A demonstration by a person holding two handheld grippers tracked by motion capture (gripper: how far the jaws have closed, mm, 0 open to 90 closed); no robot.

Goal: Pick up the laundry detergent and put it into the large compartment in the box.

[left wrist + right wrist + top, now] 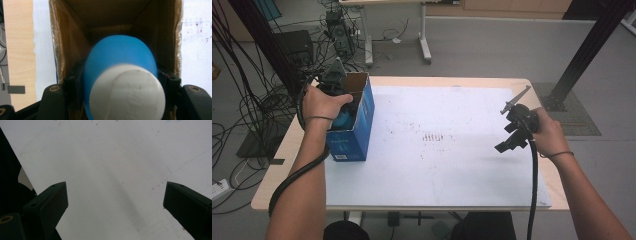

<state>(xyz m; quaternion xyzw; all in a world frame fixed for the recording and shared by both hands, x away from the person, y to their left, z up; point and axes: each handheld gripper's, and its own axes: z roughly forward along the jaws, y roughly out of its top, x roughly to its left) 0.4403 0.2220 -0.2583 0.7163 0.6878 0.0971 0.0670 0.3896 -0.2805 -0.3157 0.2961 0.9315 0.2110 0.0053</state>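
1. Relation that governs the next move: the blue-and-white object (120,75) sits between the jaws of the left gripper (336,92), directly over the open mouth of the blue carton (352,135). Its long axis points down into the carton's brown interior, blue end leading and white end nearest the gripper's camera. The way onward lies straight down the shaft between the carton walls.
2. Nearer hand: the left hand (321,104), at the carton. The right hand (548,134) is well apart, by the counter's right edge.
3. Left gripper: pinching the object across its blue body, a jaw on each side.
4. Right gripper (115,202): jaws spread, nothing between them, held over bare white mat (107,155).
5. Object, appearance: smooth rounded blue body; broad white domed end, matte, with a faint seam. What it is cannot be told.
6. Carton, place: upright near the counter's (277,165) far-left corner, top flaps open, on the mat's left edge.
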